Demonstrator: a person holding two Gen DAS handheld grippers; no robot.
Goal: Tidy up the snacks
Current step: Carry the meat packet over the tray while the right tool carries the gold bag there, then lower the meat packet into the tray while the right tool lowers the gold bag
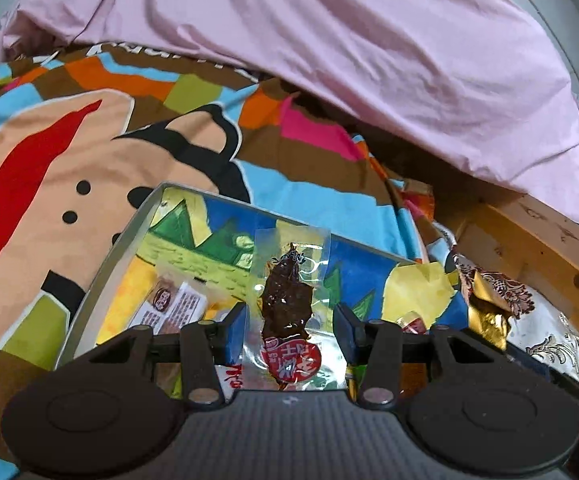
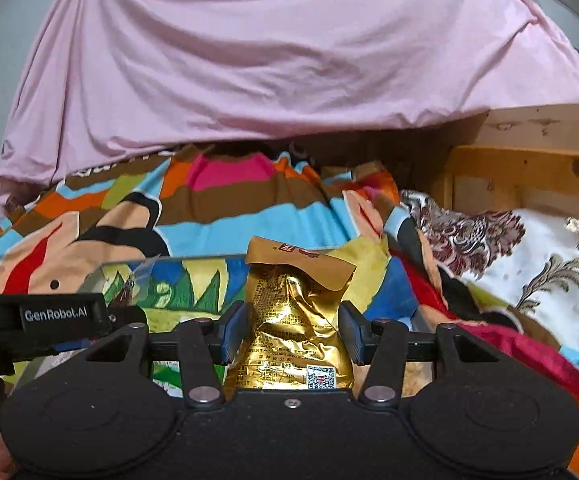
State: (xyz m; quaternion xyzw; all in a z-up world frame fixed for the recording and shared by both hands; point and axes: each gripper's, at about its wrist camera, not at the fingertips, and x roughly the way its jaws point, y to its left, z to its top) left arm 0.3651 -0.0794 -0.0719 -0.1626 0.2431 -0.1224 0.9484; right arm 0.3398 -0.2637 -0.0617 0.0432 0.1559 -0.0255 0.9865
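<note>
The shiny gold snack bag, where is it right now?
In the right wrist view the gold snack bag stands upright between the right tool's blue pads, above the near part of the picture-painted tray.

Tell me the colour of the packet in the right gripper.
Shiny gold packet with a matte tan top; right wrist view.

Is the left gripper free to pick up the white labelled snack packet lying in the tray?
Probably not yet: the left gripper already holds a clear packet of dark dried meat. The white packet lies unobstructed in the tray.
</note>
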